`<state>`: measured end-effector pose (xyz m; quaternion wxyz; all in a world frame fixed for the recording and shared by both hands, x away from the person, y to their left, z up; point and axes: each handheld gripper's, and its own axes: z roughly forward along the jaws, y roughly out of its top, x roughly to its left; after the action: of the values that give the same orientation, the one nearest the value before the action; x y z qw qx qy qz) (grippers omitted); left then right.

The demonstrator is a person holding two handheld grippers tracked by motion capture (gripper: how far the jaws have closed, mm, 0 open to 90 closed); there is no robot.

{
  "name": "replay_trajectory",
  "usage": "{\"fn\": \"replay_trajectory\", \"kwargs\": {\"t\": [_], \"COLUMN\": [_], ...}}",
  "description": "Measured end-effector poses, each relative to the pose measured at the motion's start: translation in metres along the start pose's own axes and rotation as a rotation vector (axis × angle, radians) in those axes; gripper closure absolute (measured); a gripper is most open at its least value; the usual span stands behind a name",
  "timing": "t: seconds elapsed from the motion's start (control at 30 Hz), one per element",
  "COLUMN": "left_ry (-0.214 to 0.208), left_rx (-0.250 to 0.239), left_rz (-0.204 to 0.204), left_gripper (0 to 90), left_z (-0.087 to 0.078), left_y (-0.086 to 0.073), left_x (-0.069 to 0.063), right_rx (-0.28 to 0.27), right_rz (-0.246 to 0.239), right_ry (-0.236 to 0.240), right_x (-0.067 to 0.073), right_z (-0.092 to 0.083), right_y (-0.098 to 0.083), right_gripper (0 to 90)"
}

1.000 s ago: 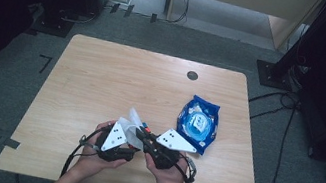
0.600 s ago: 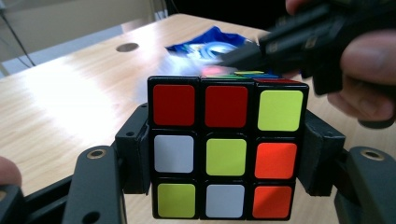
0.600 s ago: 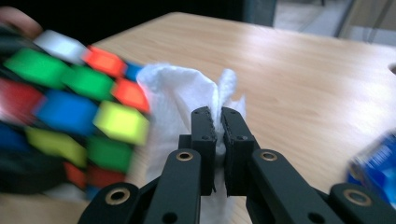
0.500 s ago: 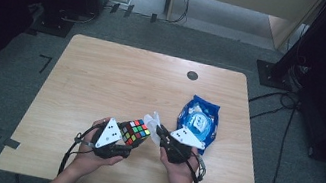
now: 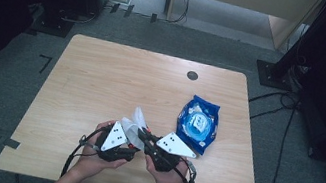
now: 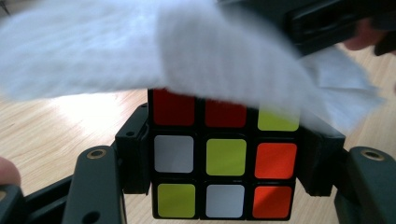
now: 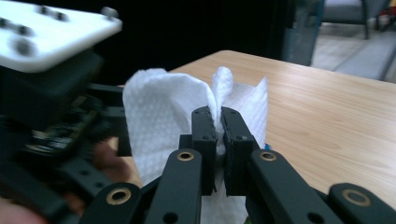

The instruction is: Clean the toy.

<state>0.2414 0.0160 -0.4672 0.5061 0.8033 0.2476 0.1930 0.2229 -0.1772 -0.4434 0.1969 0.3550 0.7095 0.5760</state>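
1. My left gripper (image 6: 224,205) has the puzzle cube (image 6: 224,158) pinched between its jaws, one pad on each side face, coloured stickers facing its camera.
2. My right gripper (image 7: 218,126) is pressed together on a white wipe (image 7: 163,116), which drapes over the top of the cube.
3. Risk: the wipe is thin and only nipped at a fold. If I drag too hard across the cube's edges, I reckon it tears or slides out of the jaws.
4. Risk: pushing sideways on the cube could twist a layer or lever it out of the left pads.
5. Risk: the two grippers sit almost touching in the high view, so the right jaws could knock the left ones.
6. Just beyond my right gripper lies a blue wipes pack (image 5: 197,123) on the pale wooden table (image 5: 103,76); grey floor, cables and dark stands around.
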Motion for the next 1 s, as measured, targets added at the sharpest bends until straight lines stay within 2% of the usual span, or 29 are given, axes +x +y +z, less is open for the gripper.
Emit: {"fn": "replay_trajectory", "kwargs": {"t": [0.17, 0.27, 0.47, 0.53, 0.6, 0.67, 0.87, 1.0], "left_ry": [0.002, 0.002, 0.001, 0.015, 0.029, 0.044, 0.068, 0.071], "left_rx": [0.001, 0.004, -0.035, -0.035, -0.030, -0.025, -0.027, -0.024], "left_rz": [0.008, 0.006, -0.015, -0.014, -0.020, -0.027, -0.045, -0.048], "left_gripper": [34.5, 34.5, 34.5, 34.5, 34.5, 34.5, 34.5, 34.4], "left_z": [-0.001, -0.001, -0.007, -0.009, -0.010, -0.012, -0.016, -0.016], "left_y": [0.000, 0.000, 0.003, 0.003, 0.001, -0.001, -0.003, -0.004], "left_x": [0.000, 0.001, 0.006, 0.010, 0.014, 0.018, 0.027, 0.029], "right_rx": [0.010, 0.026, 0.110, 0.129, 0.145, 0.158, 0.160, 0.148], "right_rz": [0.025, 0.017, 0.012, 0.015, 0.038, 0.036, 0.055, 0.075], "right_ry": [-0.038, -0.064, -0.148, -0.177, -0.213, -0.242, -0.263, -0.230], "right_x": [-0.012, -0.019, -0.039, -0.047, -0.055, -0.062, -0.070, -0.069], "right_z": [0.001, 0.003, 0.007, 0.008, 0.007, 0.005, 0.002, 0.001], "right_y": [-0.006, -0.011, -0.024, -0.029, -0.034, -0.035, -0.035, -0.032], "right_gripper": [86.6, 86.5, 86.5, 86.5, 86.4, 86.3, 82.4, 71.7]}}
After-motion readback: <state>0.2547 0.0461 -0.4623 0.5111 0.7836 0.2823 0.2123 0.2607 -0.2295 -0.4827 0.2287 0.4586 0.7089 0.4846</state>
